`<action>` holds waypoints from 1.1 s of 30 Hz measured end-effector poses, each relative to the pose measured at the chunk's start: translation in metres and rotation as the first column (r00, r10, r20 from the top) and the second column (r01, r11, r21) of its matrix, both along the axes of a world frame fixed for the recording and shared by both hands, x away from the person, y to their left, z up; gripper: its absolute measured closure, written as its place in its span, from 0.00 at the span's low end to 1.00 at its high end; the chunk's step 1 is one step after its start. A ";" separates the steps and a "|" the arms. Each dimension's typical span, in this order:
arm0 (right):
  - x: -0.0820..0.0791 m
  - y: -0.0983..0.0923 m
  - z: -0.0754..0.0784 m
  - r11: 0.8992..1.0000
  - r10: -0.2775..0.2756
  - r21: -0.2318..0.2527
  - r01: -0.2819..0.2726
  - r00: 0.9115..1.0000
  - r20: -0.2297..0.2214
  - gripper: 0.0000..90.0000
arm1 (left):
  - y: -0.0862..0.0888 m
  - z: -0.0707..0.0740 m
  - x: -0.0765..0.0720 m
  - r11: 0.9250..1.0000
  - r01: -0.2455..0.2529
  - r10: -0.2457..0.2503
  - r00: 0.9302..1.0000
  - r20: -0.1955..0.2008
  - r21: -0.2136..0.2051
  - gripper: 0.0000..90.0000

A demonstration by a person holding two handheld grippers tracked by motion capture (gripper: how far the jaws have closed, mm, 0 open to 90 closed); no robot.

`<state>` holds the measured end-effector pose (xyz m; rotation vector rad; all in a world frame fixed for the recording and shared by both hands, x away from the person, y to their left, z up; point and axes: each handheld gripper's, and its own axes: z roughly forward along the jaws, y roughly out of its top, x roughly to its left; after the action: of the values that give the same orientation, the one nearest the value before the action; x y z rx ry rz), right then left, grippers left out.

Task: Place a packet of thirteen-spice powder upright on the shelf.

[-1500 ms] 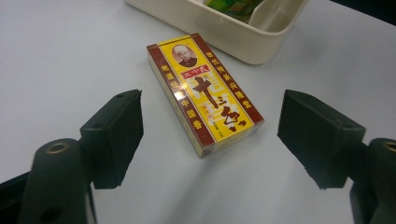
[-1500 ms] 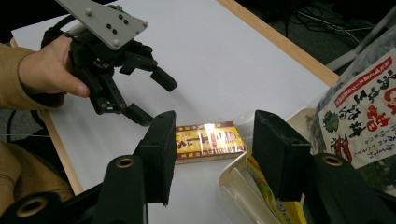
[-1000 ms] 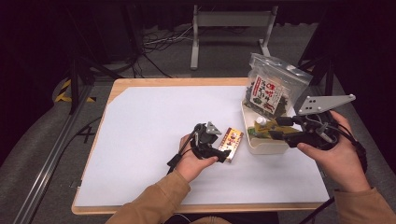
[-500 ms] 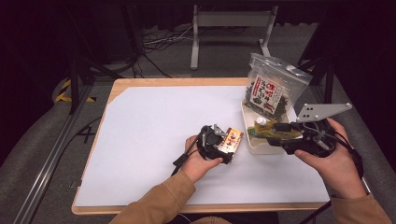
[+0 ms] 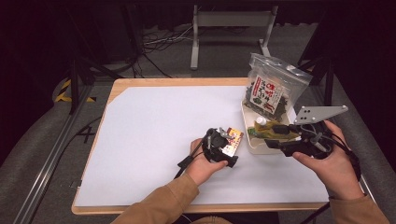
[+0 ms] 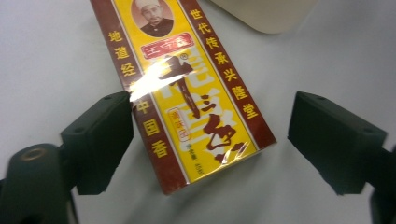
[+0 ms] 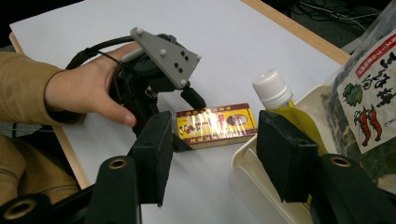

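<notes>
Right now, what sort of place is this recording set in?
Probably a lab or studio set up for recording, not a kitchen: a wooden table under a white sheet, black curtains around it, and loose cables on the grey floor.

High view looks down; both tool views, close and low, share the yellow box [image 6: 187,93].
</notes>
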<state>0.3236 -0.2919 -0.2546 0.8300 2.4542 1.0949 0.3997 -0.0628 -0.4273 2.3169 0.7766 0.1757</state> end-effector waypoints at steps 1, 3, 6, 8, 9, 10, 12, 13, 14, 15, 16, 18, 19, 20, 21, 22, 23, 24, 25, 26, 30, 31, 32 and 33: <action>0.000 0.000 0.000 1.000 0.000 0.000 0.000 1.000 0.000 0.51 | 0.000 0.000 0.000 1.000 0.000 0.000 1.000 0.000 0.000 0.14; 0.000 0.000 -0.001 1.000 0.000 0.000 0.000 1.000 -0.002 0.51 | -0.002 -0.001 0.001 1.000 -0.012 0.012 1.000 0.002 0.008 0.14; 0.001 0.000 -0.004 1.000 0.002 -0.002 -0.002 1.000 -0.007 0.51 | -0.003 -0.007 0.006 0.999 -0.030 0.030 1.000 -0.006 0.020 0.15; 0.001 0.000 -0.005 1.000 0.001 -0.001 -0.001 1.000 -0.009 0.51 | -0.004 -0.011 0.008 0.998 -0.036 0.037 0.999 -0.020 0.043 0.14; 0.001 -0.001 -0.006 1.000 0.000 -0.002 0.000 1.000 -0.010 0.51 | -0.004 -0.013 0.009 0.999 -0.031 0.033 0.999 -0.032 0.043 0.13; 0.001 -0.001 -0.006 1.000 -0.002 0.000 0.002 1.000 -0.011 0.51 | -0.005 -0.013 0.009 0.998 -0.034 0.035 0.999 -0.025 0.044 0.13; 0.002 -0.001 -0.007 1.000 -0.004 -0.001 0.004 1.000 -0.013 0.51 | -0.006 -0.012 0.009 0.998 -0.030 0.031 0.999 -0.023 0.057 0.13; 0.002 -0.001 -0.008 1.000 -0.004 -0.001 0.004 1.000 -0.014 0.51 | -0.006 -0.012 0.008 0.998 -0.033 0.034 0.999 -0.010 0.058 0.14; 0.002 -0.001 -0.008 1.000 -0.004 0.000 0.004 1.000 -0.016 0.51 | -0.006 -0.012 0.007 0.998 -0.033 0.033 0.999 -0.012 0.058 0.19; 0.002 -0.001 -0.008 1.000 -0.004 0.001 0.004 1.000 -0.016 0.51 | -0.006 -0.011 0.007 0.998 -0.035 0.036 0.999 -0.012 0.059 0.21; 0.002 -0.001 -0.009 1.000 -0.002 0.000 0.002 1.000 -0.017 0.51 | -0.005 -0.010 0.007 0.998 -0.040 0.041 0.999 -0.008 0.058 0.23; 0.002 0.001 -0.009 1.000 -0.001 -0.001 0.001 1.000 -0.018 0.51 | -0.003 -0.010 0.007 0.997 -0.043 0.045 0.999 -0.022 0.057 0.26; 0.002 0.001 -0.010 1.000 0.000 -0.002 0.000 1.000 -0.018 0.51 | -0.003 -0.009 0.007 0.997 -0.047 0.048 0.999 -0.017 0.061 0.27; 0.002 0.001 -0.010 1.000 0.001 -0.002 -0.001 1.000 -0.019 0.51 | -0.002 -0.009 0.007 0.996 -0.055 0.056 0.998 -0.015 0.063 0.28; 0.002 0.002 -0.010 1.000 0.000 -0.002 -0.001 1.000 -0.019 0.51 | -0.001 -0.009 0.007 0.996 -0.060 0.061 0.998 -0.017 0.067 0.30; 0.003 0.002 -0.010 1.000 0.000 -0.002 0.000 1.000 -0.019 0.51 | 0.002 -0.008 0.009 0.996 -0.057 0.058 0.998 -0.018 0.070 0.31; 0.003 0.002 -0.010 1.000 0.000 -0.001 0.000 1.000 -0.020 0.51 | 0.004 -0.008 0.009 0.995 -0.068 0.069 0.998 -0.014 0.069 0.33; 0.003 0.001 -0.010 1.000 0.001 -0.001 -0.001 1.000 -0.020 0.51 | 0.007 -0.008 0.010 0.996 -0.066 0.067 0.998 -0.014 0.063 0.34; 0.003 0.001 -0.010 1.000 0.000 0.000 0.000 1.000 -0.020 0.51 | 0.010 -0.008 0.011 0.996 -0.074 0.074 0.997 -0.010 0.056 0.35; 0.003 0.001 -0.010 1.000 0.001 0.000 -0.001 1.000 -0.021 0.51 | 0.013 -0.008 0.012 0.996 -0.073 0.074 0.997 -0.019 0.049 0.35; 0.005 0.001 -0.011 1.000 0.005 0.003 -0.005 1.000 -0.022 0.51 | 0.023 -0.003 0.008 0.996 -0.083 0.083 0.997 0.002 0.041 0.36; 0.006 0.002 -0.011 1.000 0.006 0.004 -0.006 1.000 -0.024 0.51 | 0.025 -0.002 0.007 0.996 -0.085 0.084 0.996 0.010 0.041 0.36; 0.007 0.003 -0.011 1.000 0.008 0.004 -0.008 1.000 -0.025 0.51 | 0.028 0.000 0.005 0.996 -0.080 0.079 0.997 0.022 0.039 0.36; 0.007 0.003 -0.011 1.000 0.010 0.004 -0.010 1.000 -0.026 0.51 | 0.031 0.002 0.003 0.996 -0.081 0.080 0.997 0.021 0.034 0.36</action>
<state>0.3308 -0.2887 -0.2658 0.8396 2.4807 1.0995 0.4025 -0.0316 -0.4254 2.3143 0.8638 0.2491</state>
